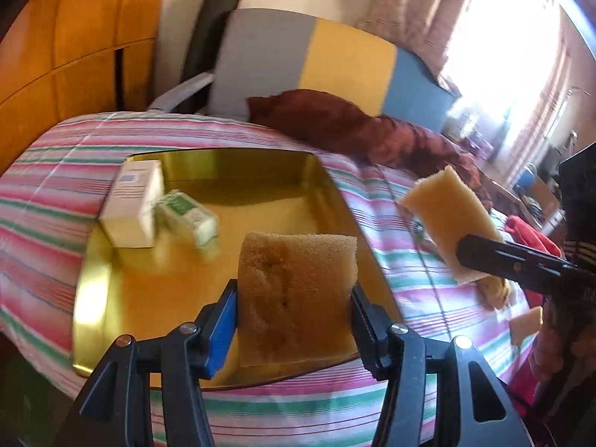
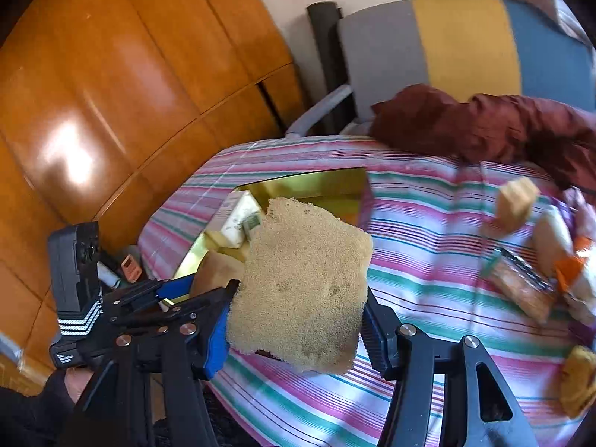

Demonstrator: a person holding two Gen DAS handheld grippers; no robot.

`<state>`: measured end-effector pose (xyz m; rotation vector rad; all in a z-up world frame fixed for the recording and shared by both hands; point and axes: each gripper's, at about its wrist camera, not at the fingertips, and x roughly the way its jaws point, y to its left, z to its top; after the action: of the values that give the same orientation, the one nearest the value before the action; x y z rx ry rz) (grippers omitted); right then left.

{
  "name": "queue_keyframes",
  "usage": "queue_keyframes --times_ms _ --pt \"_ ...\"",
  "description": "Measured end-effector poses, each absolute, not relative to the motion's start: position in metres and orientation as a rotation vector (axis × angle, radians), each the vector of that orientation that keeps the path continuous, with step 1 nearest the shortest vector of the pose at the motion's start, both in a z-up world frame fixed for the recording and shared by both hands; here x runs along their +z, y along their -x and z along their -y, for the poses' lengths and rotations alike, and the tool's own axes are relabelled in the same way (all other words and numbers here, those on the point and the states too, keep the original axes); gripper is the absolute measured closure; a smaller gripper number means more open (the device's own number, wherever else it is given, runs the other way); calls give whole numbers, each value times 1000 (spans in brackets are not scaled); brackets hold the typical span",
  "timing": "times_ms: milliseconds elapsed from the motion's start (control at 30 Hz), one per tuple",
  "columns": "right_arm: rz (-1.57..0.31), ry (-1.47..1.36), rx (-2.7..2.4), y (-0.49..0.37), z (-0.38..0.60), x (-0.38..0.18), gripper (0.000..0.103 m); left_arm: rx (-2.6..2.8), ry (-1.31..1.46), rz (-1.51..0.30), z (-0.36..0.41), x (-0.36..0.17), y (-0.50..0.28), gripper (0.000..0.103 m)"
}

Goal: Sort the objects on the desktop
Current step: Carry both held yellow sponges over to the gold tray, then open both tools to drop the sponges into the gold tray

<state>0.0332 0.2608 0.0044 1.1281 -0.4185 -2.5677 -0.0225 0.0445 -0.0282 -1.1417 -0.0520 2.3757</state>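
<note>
We carry sponges to gold tray (image 1: 111, 298): left gripper (image 1: 294, 298) jaws clamp left sponge (image 1: 294, 290), right gripper (image 2: 298, 320) jaws clamp right sponge (image 2: 301, 283). Next: position over tray, release.

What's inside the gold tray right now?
In the gold tray: a white box and a smaller green-and-white box at its far-left corner. The sponge in the left hand-held gripper hides the near part of the floor.

Tray's (image 1: 111, 298) right half free
</note>
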Motion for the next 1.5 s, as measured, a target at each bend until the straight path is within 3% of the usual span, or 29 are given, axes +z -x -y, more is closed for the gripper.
queue_keyframes --times_ms 467,500,600,967,1500 --pt "366 -1252 -2420 37 -203 -5 43 2506 1188 103 11 -39 45 47" --pt "442 -1189 -2440 49 -204 3 40 2517 1186 100 13 -40 48 47" --pt "624 -1101 -2467 75 -210 15 1 2575 1180 59 17 -39 55 46" --pt "589 -1251 -2466 36 -216 -32 0 2627 1282 46 29 -56 70 36" --pt "568 -1240 -2613 -22 -238 -31 0 2579 1199 82 10 -37 45 36"
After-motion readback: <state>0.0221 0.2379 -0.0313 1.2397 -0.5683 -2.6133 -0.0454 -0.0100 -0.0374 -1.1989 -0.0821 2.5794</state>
